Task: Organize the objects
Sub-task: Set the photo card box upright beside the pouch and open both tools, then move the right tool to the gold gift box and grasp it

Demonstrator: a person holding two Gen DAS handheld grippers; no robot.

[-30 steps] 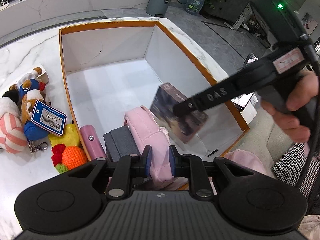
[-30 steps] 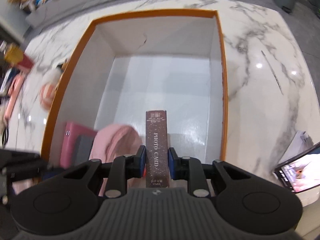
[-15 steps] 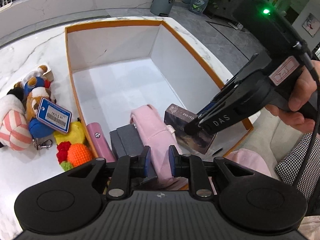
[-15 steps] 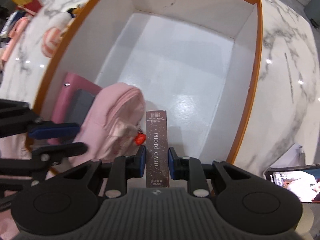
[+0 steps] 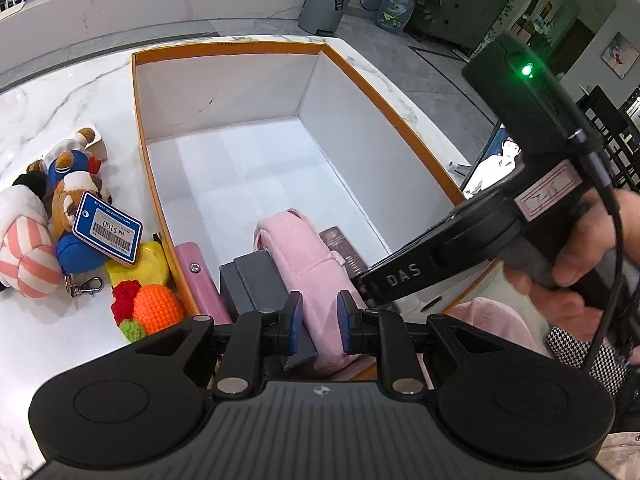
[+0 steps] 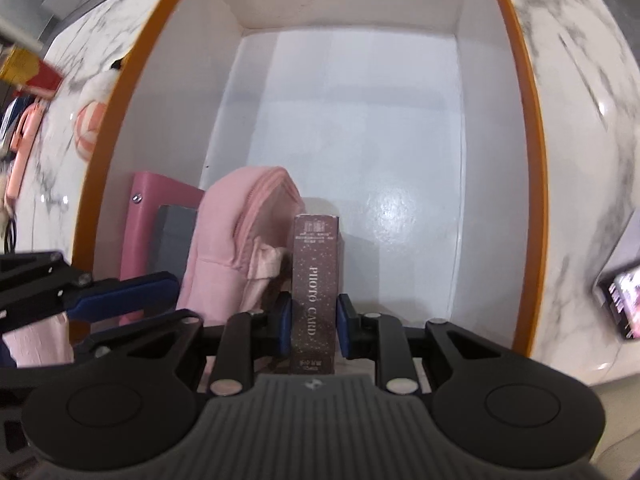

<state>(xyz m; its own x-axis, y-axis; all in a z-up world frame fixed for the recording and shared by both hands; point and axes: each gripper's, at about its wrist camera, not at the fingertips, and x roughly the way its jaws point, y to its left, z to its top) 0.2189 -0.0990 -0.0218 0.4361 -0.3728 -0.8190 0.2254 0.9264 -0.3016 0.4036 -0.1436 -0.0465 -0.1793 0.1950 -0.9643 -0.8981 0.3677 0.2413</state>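
Lying on the marble counter [image 5: 48, 92] left of the box [image 5: 240, 46], plush toys [image 5: 48, 216] and a crocheted fruit [image 5: 154, 308] wait outside. Inside stand a pink case [image 5: 200, 276], a grey case [image 5: 256, 280] and a pink pouch [image 5: 308, 272], over which the left gripper [image 5: 318, 324] hovers, nearly closed and empty. Beside the pouch, the right gripper [image 6: 311, 328] is opening around the upright photo card pack [image 6: 314, 280]; a slim gap shows at one pad.
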